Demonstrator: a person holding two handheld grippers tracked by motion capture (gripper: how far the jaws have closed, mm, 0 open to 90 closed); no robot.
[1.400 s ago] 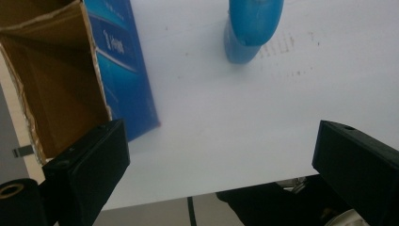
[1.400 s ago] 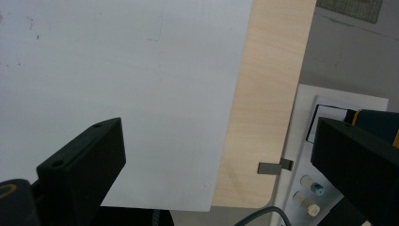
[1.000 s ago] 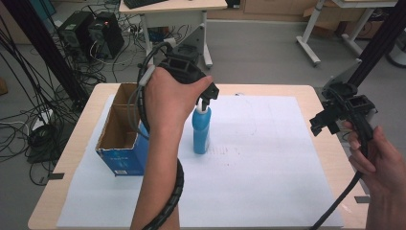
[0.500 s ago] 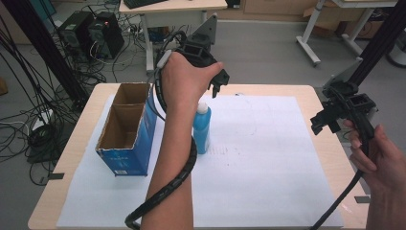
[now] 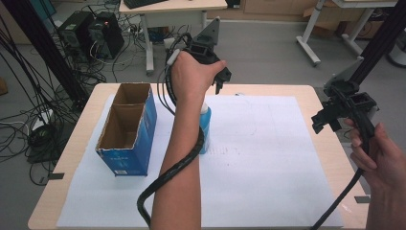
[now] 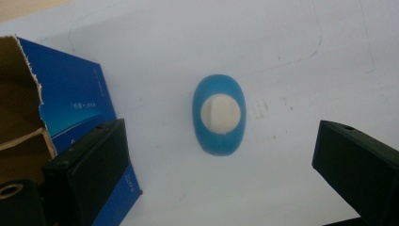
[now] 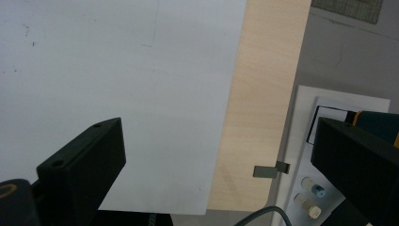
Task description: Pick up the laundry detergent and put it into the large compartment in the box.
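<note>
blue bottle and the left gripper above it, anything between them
Nothing: in the left gripper view the open left gripper looks straight down on the blue bottle.

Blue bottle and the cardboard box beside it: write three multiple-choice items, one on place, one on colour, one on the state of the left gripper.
1. Where does the blue bottle stand?
A. Inside the box
B. On the white sheet beside the box
C. On the floor

2. What colour is the bottle's cap?
A. White
B. Red
C. Black

3. How is the left gripper?
A. Shut on the bottle
B. Shut on the box
C. Open above the bottle

Key: 1 B, the bottle stands upright on the white sheet just right of the box. 2 A, the left gripper view shows a white top. 3 C, both jaws stand wide apart, clear of the bottle.
</note>
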